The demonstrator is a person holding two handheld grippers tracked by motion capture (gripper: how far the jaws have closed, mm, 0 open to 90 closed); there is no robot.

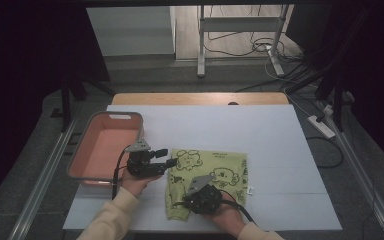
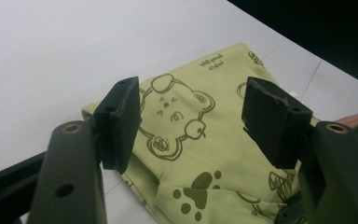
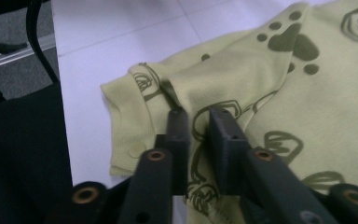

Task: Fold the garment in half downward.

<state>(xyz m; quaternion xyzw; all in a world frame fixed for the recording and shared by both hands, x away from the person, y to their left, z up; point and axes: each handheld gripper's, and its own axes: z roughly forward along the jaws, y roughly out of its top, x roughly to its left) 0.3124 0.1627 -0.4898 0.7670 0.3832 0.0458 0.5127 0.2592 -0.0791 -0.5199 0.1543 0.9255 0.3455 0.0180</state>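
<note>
So the yellow-green printed garment is lying folded on the white table cover, near the front edge, just right of the pink bin. Right gripper has pinched a ridge of cloth by the cuffed corner, jaws nearly together, probably to lift that bit for another fold, though it's dim so I can't swear how much fabric is caught. Left gripper hangs wide over the bear-print corner, holding nothing. Loads of bare cover behind and right.
</note>
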